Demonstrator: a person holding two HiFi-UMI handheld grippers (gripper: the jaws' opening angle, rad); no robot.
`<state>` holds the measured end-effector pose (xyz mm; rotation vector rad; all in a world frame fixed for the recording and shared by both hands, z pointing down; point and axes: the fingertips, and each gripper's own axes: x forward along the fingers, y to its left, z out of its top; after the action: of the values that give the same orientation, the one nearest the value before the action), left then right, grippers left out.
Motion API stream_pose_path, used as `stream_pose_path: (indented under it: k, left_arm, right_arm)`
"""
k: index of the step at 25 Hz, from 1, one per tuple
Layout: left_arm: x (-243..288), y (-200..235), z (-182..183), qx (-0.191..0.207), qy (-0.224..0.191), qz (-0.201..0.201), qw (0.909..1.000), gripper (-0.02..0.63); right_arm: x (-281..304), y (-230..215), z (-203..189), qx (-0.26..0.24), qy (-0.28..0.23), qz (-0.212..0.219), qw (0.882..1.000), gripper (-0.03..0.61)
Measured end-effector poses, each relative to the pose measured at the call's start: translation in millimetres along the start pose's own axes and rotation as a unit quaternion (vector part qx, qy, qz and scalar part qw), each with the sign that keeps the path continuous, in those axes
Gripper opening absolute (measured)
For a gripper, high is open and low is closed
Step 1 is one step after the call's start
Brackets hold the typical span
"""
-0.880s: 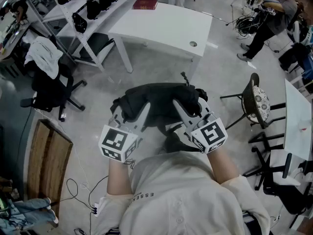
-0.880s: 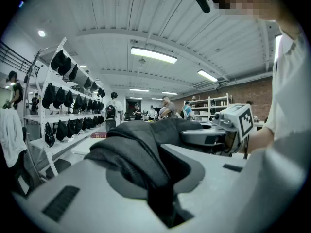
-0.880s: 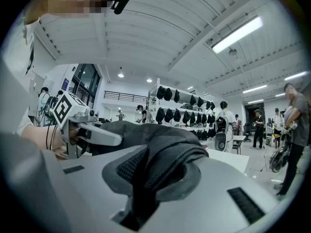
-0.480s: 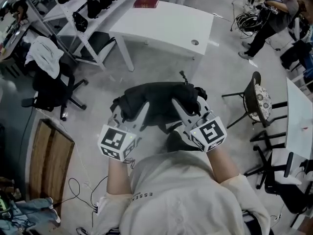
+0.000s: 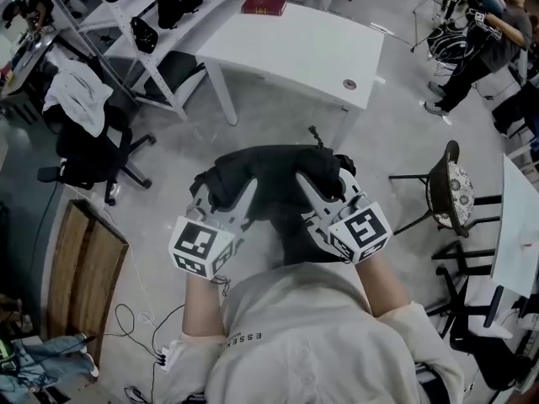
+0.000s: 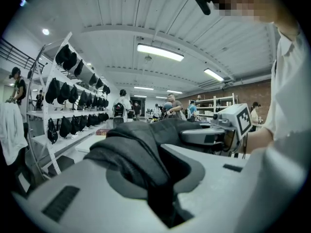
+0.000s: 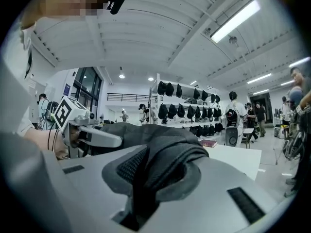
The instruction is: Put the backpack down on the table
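**Backpack in both grips, table on the far side**

Holding the backpack [image 5: 278, 175] in mid-air with both hands. Left gripper [image 5: 226, 194] pinched narrow on a fold of dark fabric at the left end. Right gripper [image 5: 327, 183] pinched narrow on a padded fold at the right end (checked in both gripper views: cloth pressed between the jaws on each side). Carried with the long axis running left to right across the two grips, bulk bulging to the far side of the jaws. Hanging close to the chest, over bare floor, nowhere over the table [image 5: 253, 57].

Key relation: table straight to the far side of the pack, a touch right, with a strip of floor between. Near edge set at an angle, so the right corner sits closer. Right hand therefore nearer to the top than the left, by my read.

Probably calls for carrying the load farther out until past the near edge, both hands level, then lowering flat with the long axis along the top. Worth keeping off the book [image 5: 264, 5] at the far left corner (well apart from any likely landing spot). Worth minding the stool [image 5: 450, 179] at right as well.
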<state>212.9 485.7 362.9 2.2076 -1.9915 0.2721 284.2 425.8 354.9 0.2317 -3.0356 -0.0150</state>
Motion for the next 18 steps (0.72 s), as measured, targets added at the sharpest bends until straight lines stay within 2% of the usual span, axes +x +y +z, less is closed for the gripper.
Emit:
stream_pose_path:
  k: [7,12,18]
  left_arm:
    - [74.8,77.0,11.5,-0.016,0.013,0.022,0.9996,0.077]
    - [142.6,132.0,37.5,-0.03,0.007,0.03,0.9991,0.077]
    - [228.7,190.6,66.8,-0.017,0.007,0.027,0.9994,0.077]
  right_arm:
    - [84.7,-75.3,-1.6,0.013,0.01,0.024,1.0,0.081]
    - [143.4,-145.6,16.0,-0.005,0.007,0.041,0.999,0.081]
    - [204.4,-233.0,27.6,-0.006,-0.002,0.04,0.999,0.081]
